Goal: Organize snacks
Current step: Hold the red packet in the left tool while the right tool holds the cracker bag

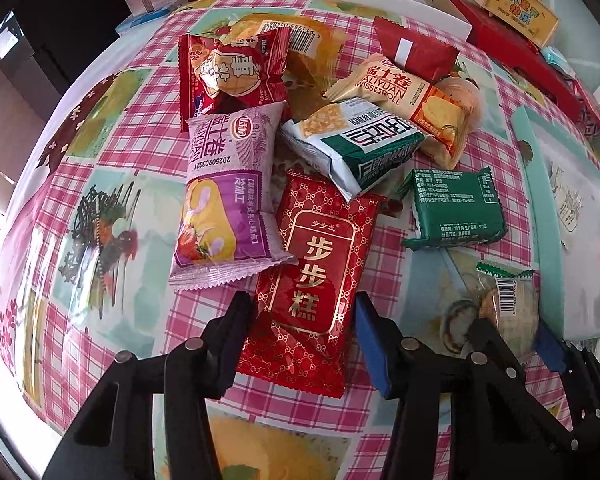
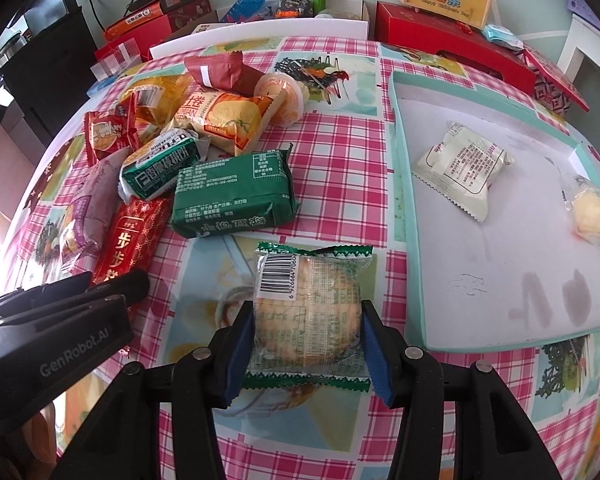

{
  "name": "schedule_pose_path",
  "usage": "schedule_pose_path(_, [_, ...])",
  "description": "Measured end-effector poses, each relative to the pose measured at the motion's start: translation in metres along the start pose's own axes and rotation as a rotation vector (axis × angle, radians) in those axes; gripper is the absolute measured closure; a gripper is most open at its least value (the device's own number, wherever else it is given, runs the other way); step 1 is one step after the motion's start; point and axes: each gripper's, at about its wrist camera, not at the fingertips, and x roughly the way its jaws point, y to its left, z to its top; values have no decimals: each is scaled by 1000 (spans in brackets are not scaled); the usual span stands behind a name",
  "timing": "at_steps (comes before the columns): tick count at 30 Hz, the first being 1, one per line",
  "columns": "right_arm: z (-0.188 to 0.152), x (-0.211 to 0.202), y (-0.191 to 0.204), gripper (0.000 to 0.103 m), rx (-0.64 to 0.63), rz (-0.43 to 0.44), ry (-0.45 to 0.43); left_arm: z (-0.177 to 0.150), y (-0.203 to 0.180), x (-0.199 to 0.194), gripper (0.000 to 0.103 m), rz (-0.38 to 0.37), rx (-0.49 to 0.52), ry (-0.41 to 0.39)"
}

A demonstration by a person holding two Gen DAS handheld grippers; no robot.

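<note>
**Two grippers work a table of snacks**

The right gripper (image 2: 306, 340) pinches a clear-wrapped round biscuit pack (image 2: 308, 312) between its blue pads, just off the teal-rimmed tray (image 2: 400, 184). The left gripper (image 1: 304, 320) stands open astride the near end of a red-and-gold cake packet (image 1: 316, 276), pads not visibly pressing. Beyond, a green packet (image 2: 232, 196) and heaped wrappers crowd the pink plaid tablecloth (image 2: 340, 148). Two snacks lie in the tray; red boxes (image 2: 452, 36) line the far edge.

Count: 2 grippers (image 2: 306, 344) (image 1: 306, 344). 1 tray (image 2: 400, 128) holding 2 snack packs (image 2: 462, 168) (image 2: 590, 216). 10 snacks on the table (image 2: 340, 152): 9 wrapped packs (image 2: 234, 196), 1 jelly cup (image 2: 282, 98).
</note>
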Motion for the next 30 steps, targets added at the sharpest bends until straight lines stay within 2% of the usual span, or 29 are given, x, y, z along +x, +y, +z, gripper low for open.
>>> schedule_pose_path(13, [-12,-7,1,50,5,-9,13,-13,14,-4,50,-8,-20,11])
schedule_pose_path(30, [-19,-20,-5,50,44,24,22,-34,39,-23,52,-82,-60,13])
